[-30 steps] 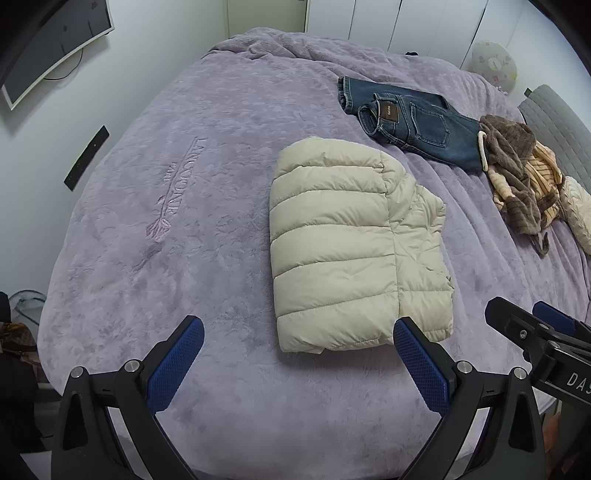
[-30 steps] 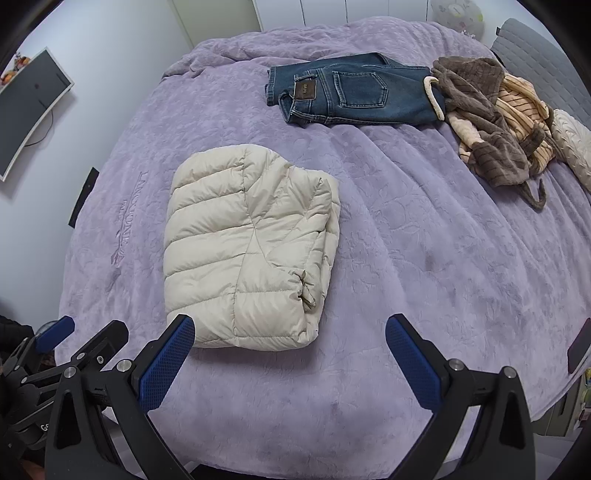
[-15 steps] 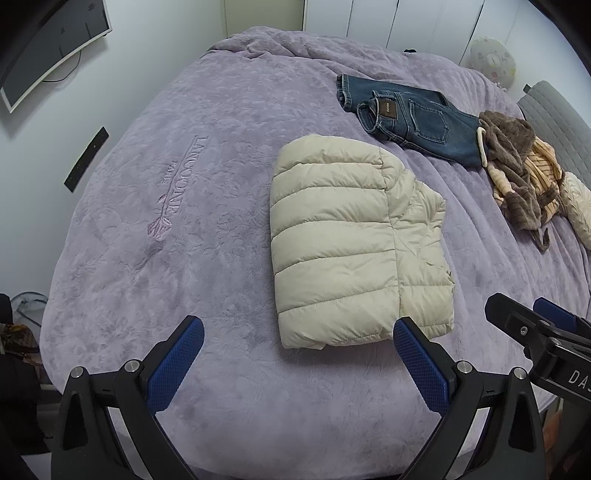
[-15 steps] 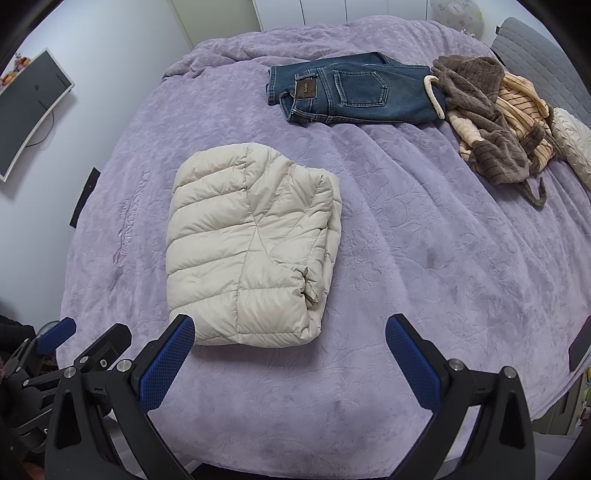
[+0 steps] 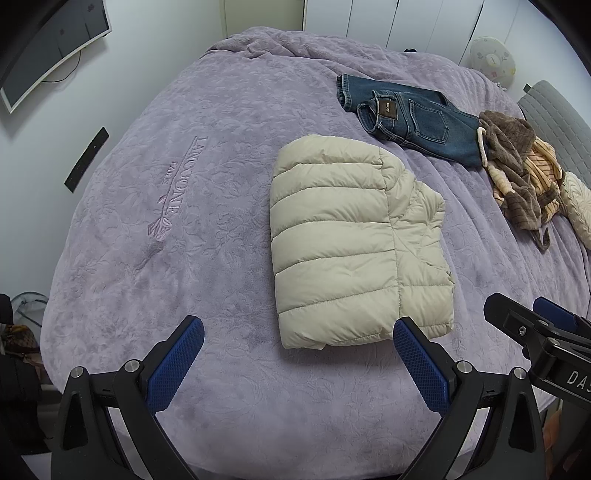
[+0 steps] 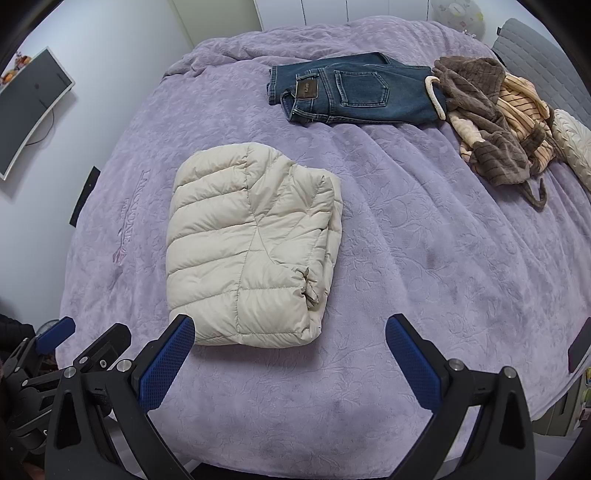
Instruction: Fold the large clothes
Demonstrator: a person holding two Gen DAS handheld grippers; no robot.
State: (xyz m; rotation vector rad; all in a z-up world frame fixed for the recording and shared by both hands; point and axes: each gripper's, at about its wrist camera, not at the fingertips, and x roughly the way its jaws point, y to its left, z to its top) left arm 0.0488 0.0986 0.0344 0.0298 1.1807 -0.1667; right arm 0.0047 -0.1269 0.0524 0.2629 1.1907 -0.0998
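Two grippers, left gripper (image 5: 298, 334) and right gripper (image 6: 290, 330), are held wide open, empty, at six o'clock of a folded puffer jacket (image 5: 351, 240) on a purple bedspread (image 5: 184, 184).

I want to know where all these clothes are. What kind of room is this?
Most likely a bedroom. The clothes lie on a big bed with a purple bedspread, white wardrobe-like doors stand behind it, and a pillow sits by the grey headboard.
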